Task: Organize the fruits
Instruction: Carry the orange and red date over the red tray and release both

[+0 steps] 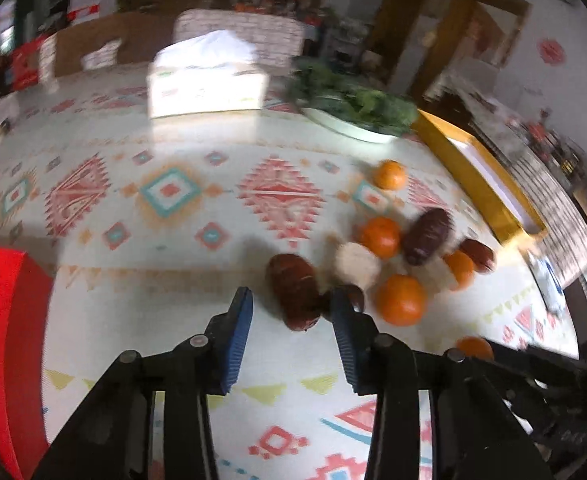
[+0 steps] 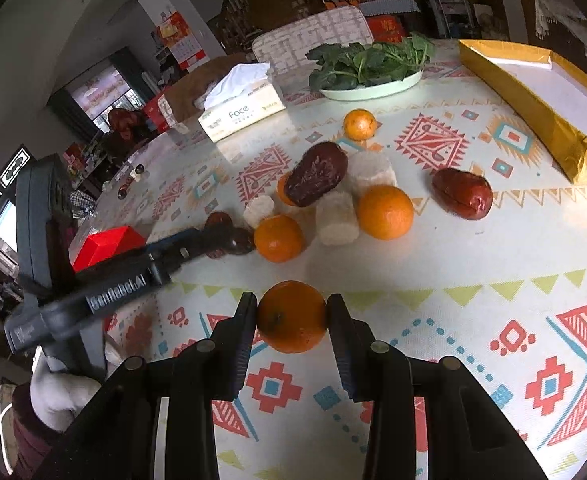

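Two blue-padded fingers of the left claw (image 1: 289, 300) stand apart, gripping nothing, above the patterned counter (image 1: 173, 200) beside a wrinkled dark-red date (image 1: 295, 290); right wrist view: the right claw (image 2: 292, 310) is clamped on a round orange tangerine (image 2: 292, 316), other fruits lying beyond

Table (image 2: 473, 280), covered by a patterned cloth. Directly ahead of the right tool: loose oranges (image 2: 385, 212), dark red dates (image 2: 461, 194) and white cylindrical pieces (image 2: 337, 218). Beyond them: tissue box (image 2: 241, 114) and plate of greens (image 2: 369, 90). Far right: gold tray (image 2: 533, 120). Left: red box (image 2: 105, 246).
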Action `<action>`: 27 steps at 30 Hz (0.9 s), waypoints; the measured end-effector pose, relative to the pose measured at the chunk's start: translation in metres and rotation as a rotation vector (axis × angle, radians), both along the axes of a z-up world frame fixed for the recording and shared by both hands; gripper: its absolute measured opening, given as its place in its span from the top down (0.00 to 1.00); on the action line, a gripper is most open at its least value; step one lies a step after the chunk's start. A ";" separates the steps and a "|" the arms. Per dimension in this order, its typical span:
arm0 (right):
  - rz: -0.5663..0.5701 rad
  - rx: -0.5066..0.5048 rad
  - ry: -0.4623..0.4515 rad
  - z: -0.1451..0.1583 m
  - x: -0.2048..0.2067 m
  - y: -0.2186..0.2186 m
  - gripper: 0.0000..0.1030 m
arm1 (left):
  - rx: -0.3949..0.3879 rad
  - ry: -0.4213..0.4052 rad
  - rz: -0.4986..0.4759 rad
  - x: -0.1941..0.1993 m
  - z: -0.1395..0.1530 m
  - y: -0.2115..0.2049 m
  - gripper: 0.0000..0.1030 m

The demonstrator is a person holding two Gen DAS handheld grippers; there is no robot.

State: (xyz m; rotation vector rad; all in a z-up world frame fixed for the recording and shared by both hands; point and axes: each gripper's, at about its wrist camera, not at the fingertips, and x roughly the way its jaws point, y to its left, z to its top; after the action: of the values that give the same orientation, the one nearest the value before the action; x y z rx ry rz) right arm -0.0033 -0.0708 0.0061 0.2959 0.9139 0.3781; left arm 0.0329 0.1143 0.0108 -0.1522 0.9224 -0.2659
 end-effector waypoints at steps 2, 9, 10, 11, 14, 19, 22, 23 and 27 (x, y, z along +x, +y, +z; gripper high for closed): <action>0.001 0.003 0.001 -0.001 0.000 -0.001 0.62 | -0.001 0.009 0.012 0.003 -0.003 0.004 0.62; 0.005 0.021 0.018 -0.009 0.005 -0.005 0.62 | 0.068 -0.001 0.004 0.015 0.001 -0.003 0.62; 0.006 0.027 0.017 -0.010 0.005 -0.005 0.62 | 0.082 -0.002 0.002 0.016 0.001 -0.004 0.62; 0.007 0.028 0.017 -0.010 0.006 -0.005 0.62 | 0.100 -0.004 -0.004 0.019 0.000 -0.006 0.62; 0.010 0.029 0.013 -0.010 0.006 -0.005 0.62 | 0.175 0.011 -0.027 0.027 -0.005 -0.012 0.64; 0.013 0.036 0.012 -0.011 0.007 -0.005 0.62 | 0.230 -0.021 -0.074 0.018 -0.007 -0.024 0.76; 0.017 0.030 0.008 -0.010 0.006 -0.004 0.62 | 0.171 -0.040 -0.045 0.009 -0.001 -0.017 0.76; 0.024 0.027 0.008 -0.010 0.005 -0.003 0.62 | 0.155 -0.047 -0.034 0.004 0.002 -0.015 0.76; 0.051 0.012 -0.022 -0.001 -0.002 0.004 0.62 | 0.066 -0.090 0.020 -0.030 0.024 0.013 0.76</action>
State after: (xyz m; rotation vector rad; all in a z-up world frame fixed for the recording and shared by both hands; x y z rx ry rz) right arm -0.0057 -0.0665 0.0056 0.2793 0.8993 0.4329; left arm 0.0026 0.1272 0.0353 -0.0881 0.8392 -0.2213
